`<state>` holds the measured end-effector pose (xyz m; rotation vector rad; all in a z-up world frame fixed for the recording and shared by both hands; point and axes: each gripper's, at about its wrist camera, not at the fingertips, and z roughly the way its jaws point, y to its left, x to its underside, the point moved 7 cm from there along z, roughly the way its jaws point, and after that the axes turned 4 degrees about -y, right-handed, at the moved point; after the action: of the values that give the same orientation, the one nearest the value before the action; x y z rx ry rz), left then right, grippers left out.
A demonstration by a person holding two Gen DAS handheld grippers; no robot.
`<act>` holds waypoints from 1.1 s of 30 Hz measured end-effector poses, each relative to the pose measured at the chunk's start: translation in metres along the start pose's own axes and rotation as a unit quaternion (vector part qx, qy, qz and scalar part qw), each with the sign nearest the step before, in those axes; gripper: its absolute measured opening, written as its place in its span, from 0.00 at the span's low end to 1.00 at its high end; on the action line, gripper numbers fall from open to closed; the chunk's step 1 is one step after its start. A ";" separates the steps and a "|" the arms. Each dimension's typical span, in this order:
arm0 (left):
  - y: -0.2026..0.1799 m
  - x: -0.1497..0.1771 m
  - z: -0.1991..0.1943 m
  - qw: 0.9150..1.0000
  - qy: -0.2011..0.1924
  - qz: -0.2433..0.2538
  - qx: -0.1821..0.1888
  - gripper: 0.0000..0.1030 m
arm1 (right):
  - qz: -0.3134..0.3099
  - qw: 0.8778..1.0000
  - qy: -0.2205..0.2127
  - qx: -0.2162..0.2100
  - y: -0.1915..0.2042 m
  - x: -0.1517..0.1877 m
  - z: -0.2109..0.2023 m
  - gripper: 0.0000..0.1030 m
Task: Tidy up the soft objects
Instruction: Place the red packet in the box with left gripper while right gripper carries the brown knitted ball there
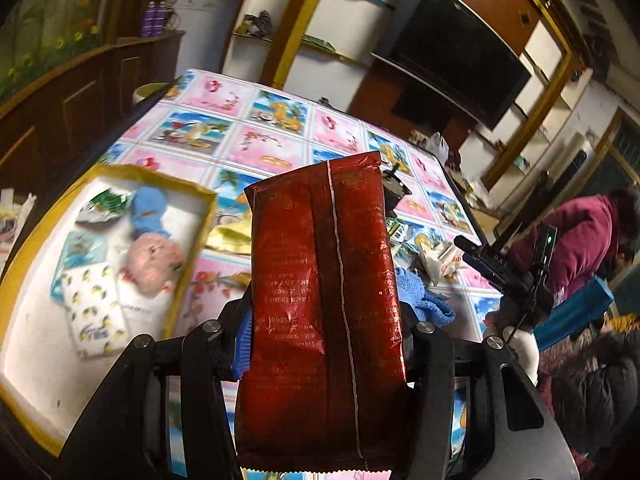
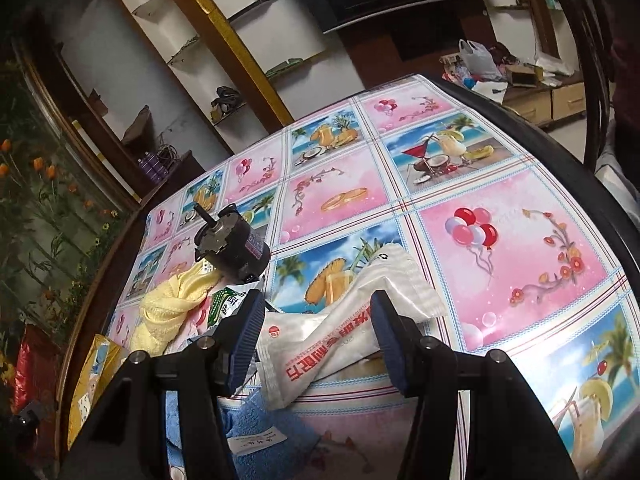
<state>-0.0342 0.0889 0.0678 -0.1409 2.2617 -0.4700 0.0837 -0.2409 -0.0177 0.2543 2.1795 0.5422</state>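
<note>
The left gripper has its fingers clenched on a red foil packet, held upright and lifted clear of the counter, probably so it can be carried over the rim of the yellow-edged box. That box, left of the packet, already holds a pink plush toy, a blue soft toy and a lemon-print tissue pack, so it looks like the collecting place. The right gripper has its fingers spread on either side of a white sachet lying on the counter, not yet squeezing it. A yellow cloth and a blue towel lie just beside that sachet, unsorted.
</note>
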 end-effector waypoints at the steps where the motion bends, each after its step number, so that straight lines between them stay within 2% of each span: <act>1: 0.004 0.002 -0.005 1.000 -0.005 -0.008 0.003 0.49 | -0.011 1.000 -0.004 0.002 0.004 0.001 -0.001 0.54; 3: 0.013 0.008 -0.014 1.000 -0.012 -0.025 0.012 0.49 | -0.036 0.999 -0.009 0.004 0.015 0.007 -0.003 0.54; 6: 0.024 0.015 -0.025 0.999 -0.021 -0.043 0.019 0.50 | -0.068 0.998 -0.006 -0.018 0.037 0.017 -0.012 0.53; 10: 0.043 0.023 -0.034 0.998 -0.022 -0.059 0.021 0.50 | -0.104 0.991 0.031 -0.077 0.076 0.045 -0.030 0.53; 13: 0.056 0.027 -0.039 0.997 -0.024 -0.074 0.024 0.50 | -0.119 0.982 0.078 -0.122 0.105 0.070 -0.032 0.53; 16: 0.065 0.031 -0.044 0.996 -0.027 -0.080 0.028 0.50 | -0.150 0.972 0.118 -0.137 0.138 0.091 -0.024 0.53; 21: 0.076 0.035 -0.057 0.997 -0.043 -0.066 0.016 0.50 | -0.216 0.958 0.129 -0.135 0.188 0.101 -0.010 0.53; 23: 0.083 0.035 -0.060 0.996 -0.047 -0.069 0.012 0.50 | -0.253 0.950 0.137 -0.121 0.204 0.104 0.004 0.53; 30: 0.119 0.038 -0.071 0.994 -0.051 -0.100 -0.004 0.50 | -0.331 0.933 0.122 -0.068 0.229 0.108 0.031 0.53; 33: 0.128 0.042 -0.074 0.993 -0.051 -0.109 -0.010 0.50 | -0.339 0.932 0.109 -0.073 0.236 0.103 0.030 0.53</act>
<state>-0.1107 0.2180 0.0347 -0.4166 2.1599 -0.5432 0.0419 0.0138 0.0038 -0.6514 2.2378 0.3363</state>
